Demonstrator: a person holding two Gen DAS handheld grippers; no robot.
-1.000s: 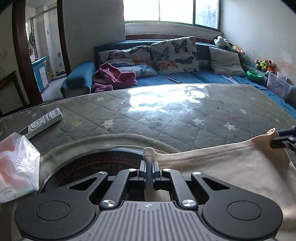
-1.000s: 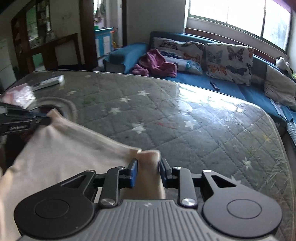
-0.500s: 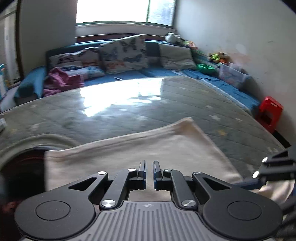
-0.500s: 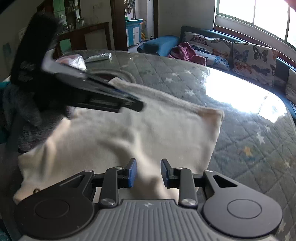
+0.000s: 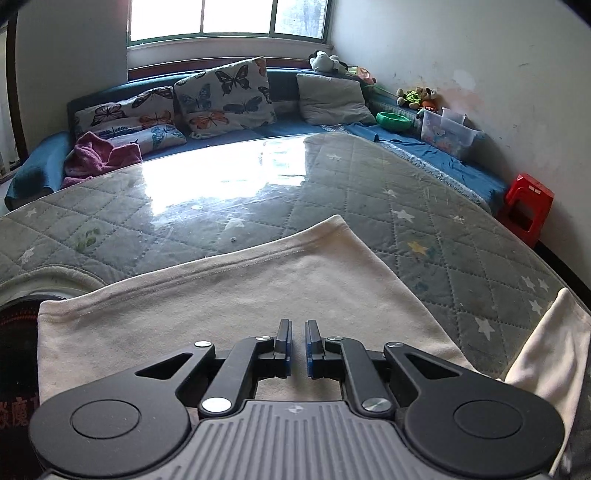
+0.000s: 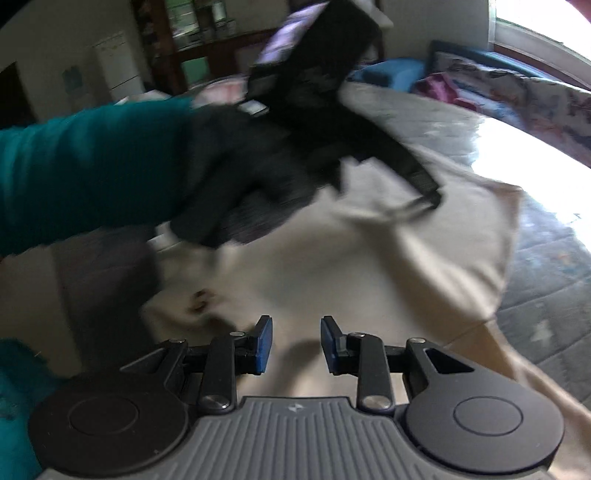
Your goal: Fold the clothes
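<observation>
Cloth: one cream garment [image 5: 236,306], spread flat on the quilted star-print table cover [image 5: 424,236], lying directly under and ahead of both sets of fingers. One loose flap hangs off to the right of the left gripper's fingers, near the table edge.

Left gripper [image 5: 296,345]: two fingers drawn narrow, only a thin slit between the blue pads, nothing pinched in it; it hovers over the near part of the garment. In the right wrist view the same tool shows as a blurred black shape [image 6: 332,122] up and left of the right fingers, carried by a dark glove with one teal sleeve [image 6: 85,173] behind it.

Right gripper [image 6: 296,343]: two fingers set moderately apart, with cream fabric visible through the gap, the pads not pressing on it. Whether the tips touch the cloth I cannot tell.

Beyond the left fingers, counted:
- blue sofa [image 5: 40,166], one
- butterfly cushions [image 5: 225,99], three
- grey cushion [image 5: 332,98], one
- pink towel [image 5: 99,157], one heap, left end
- green bowl [image 5: 393,120], one
- clear plastic box [image 5: 448,133], one
- red stool [image 5: 526,208], one, far right by the wall
- window [image 5: 229,16], one
</observation>
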